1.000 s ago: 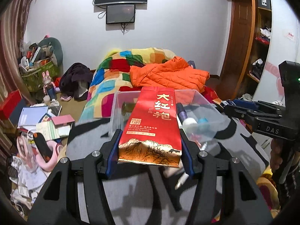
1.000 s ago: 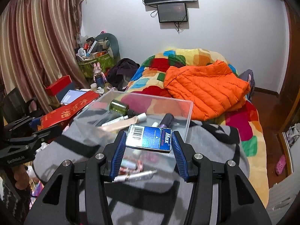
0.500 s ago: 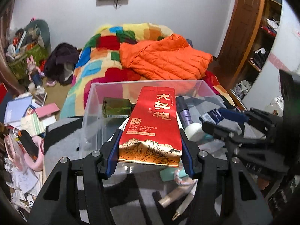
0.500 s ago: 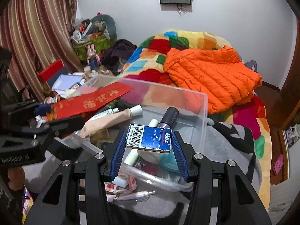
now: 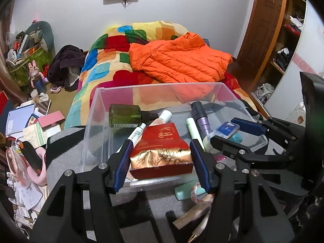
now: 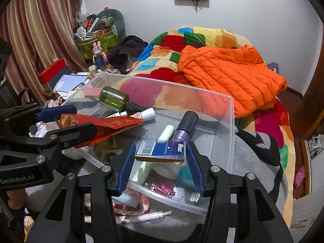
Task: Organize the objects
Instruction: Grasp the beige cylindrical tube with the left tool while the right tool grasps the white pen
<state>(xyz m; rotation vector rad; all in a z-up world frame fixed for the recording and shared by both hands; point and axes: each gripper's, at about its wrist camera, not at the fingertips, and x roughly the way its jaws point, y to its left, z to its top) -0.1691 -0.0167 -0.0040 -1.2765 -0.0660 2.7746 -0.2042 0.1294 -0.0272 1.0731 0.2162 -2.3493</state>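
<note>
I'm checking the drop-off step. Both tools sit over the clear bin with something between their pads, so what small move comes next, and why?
Probably finish the release. The right tool is opening, its blue box tilted and apparently slipping free above the clear bin. The red packet, in the left tool, also hangs over the bin, so opening that one would likely drop it in among the bottles.

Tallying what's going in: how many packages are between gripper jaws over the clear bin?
2. The red packet is clamped in the left gripper; the blue box lies between the opening jaws of the right gripper. None looks hidden.
</note>
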